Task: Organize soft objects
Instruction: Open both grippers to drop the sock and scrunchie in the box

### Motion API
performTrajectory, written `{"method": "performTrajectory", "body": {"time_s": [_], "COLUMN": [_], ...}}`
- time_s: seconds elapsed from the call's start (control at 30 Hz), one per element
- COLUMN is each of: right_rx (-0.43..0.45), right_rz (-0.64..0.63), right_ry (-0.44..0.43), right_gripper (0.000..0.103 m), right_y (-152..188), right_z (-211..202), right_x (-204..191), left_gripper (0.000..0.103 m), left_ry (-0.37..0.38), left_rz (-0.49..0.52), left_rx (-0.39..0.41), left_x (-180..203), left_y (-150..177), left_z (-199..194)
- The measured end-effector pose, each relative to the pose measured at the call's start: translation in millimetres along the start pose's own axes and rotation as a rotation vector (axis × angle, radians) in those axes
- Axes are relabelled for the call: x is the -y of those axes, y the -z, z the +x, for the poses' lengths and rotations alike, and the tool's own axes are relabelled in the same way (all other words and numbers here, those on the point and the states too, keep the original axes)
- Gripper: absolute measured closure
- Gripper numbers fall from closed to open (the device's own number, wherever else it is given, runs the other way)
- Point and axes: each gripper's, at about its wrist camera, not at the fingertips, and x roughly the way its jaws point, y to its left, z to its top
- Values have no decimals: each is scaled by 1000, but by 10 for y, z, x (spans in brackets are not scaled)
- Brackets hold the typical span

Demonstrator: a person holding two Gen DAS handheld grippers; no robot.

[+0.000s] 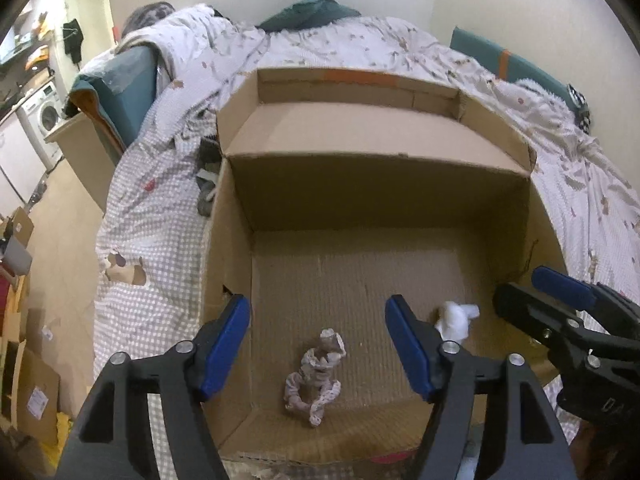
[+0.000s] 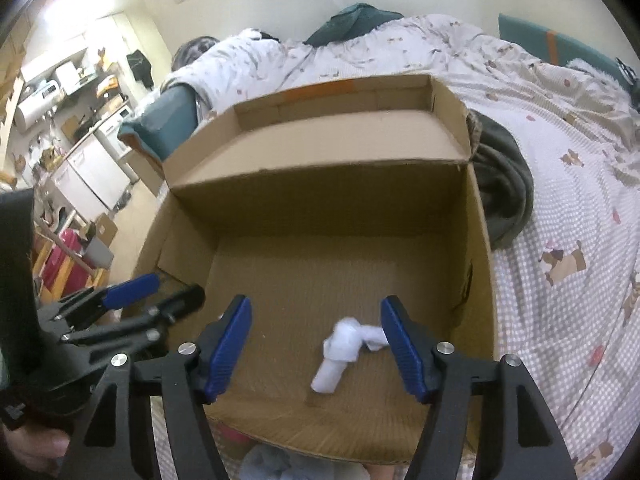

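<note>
Both hand-held grippers, left (image 1: 318, 344) and right (image 2: 316, 346), gape wide apart over the corrugated cardboard box (image 1: 400, 200); knotted patterned sock (image 1: 316, 376) at 6 o'clock, fluffy white sock (image 2: 346, 346) at 4.

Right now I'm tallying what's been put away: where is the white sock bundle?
The white sock bundle lies on the floor of the cardboard box, near its front right, between the open right claw fingers; the patterned bundle sits to its left.

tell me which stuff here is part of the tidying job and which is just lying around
Part of the job:
cardboard box
patterned fabric bundle
white sock bundle
left tool, open
right tool, open

Just lying about:
checked duvet
dark green cloth
washing machine
</note>
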Motion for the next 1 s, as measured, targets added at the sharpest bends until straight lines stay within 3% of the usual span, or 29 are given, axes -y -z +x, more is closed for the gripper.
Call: {"method": "performTrajectory", "body": {"time_s": [0.43, 0.77, 1.0], "right_rx": [1, 39, 15], "right_rz": [80, 71, 40], "right_ry": [-41, -31, -13], "right_gripper": [28, 28, 28], "right_y": [-61, 14, 252], "right_z": [-78, -498, -748], "right_x": [79, 32, 7], "left_gripper": [35, 35, 35], "left_ry": [-6, 10, -38], "left_rz": [27, -13, -40], "left_rx": [6, 62, 87], "left_x": [52, -133, -337], "left_y": [-16, 147, 383], "left_z": [-99, -596, -898]}}
